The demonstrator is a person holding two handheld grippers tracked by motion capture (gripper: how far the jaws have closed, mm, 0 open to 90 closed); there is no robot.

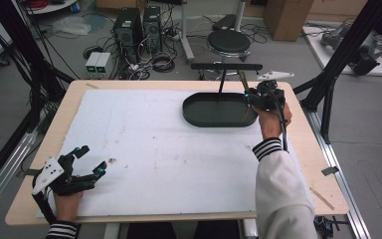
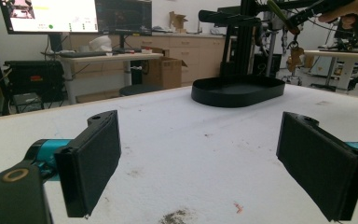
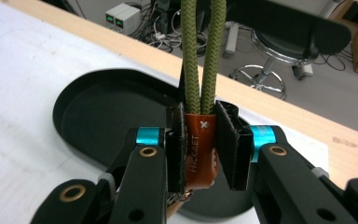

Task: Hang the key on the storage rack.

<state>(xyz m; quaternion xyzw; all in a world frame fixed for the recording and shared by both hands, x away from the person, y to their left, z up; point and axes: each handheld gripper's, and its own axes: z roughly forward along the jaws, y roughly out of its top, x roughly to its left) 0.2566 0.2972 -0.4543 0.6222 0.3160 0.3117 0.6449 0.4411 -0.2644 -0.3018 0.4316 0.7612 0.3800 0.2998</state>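
Right gripper clamps the brown tag of a green cord above the black tray, seemingly for hanging; left gripper rests apart on the counter.

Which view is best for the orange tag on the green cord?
Right gripper view: the orange tag sits close up, clamped between the right gripper jaws, green cord running up from it. Left gripper view shows it small and far off, dangling above the black tray. In the high view I cannot make it out.
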